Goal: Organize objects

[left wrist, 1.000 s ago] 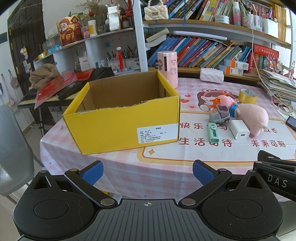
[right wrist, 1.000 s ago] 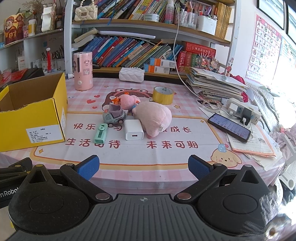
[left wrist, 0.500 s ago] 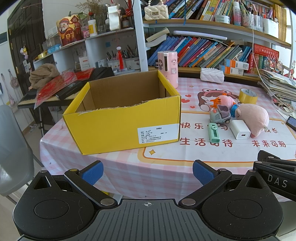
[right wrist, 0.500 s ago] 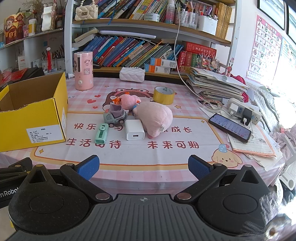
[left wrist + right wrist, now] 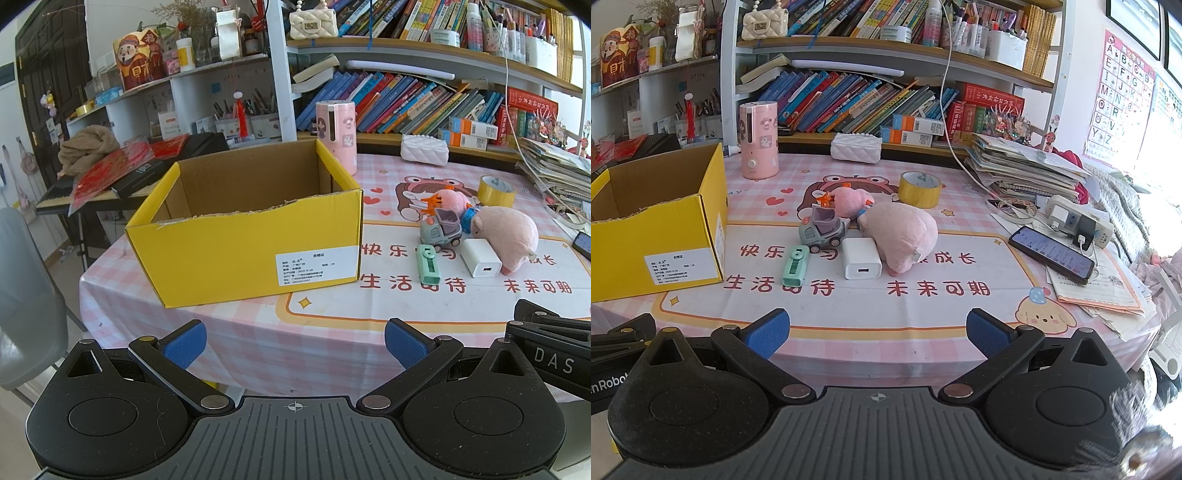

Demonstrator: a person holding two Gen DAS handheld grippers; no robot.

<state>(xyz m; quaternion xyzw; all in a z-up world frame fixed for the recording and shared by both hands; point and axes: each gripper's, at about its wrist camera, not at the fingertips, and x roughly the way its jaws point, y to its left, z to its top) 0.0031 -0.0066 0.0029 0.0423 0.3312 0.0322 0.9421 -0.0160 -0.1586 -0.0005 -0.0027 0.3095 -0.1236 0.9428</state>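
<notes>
Matt cardboard box (image 5: 243, 240), fuzzy plush pig (image 5: 901, 232)

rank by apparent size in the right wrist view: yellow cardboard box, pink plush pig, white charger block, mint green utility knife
1. yellow cardboard box
2. pink plush pig
3. white charger block and mint green utility knife: too alike to rank.

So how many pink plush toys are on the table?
2: the big plush right of the white charger, the small plush behind the toy truck. None seems hidden.
</notes>
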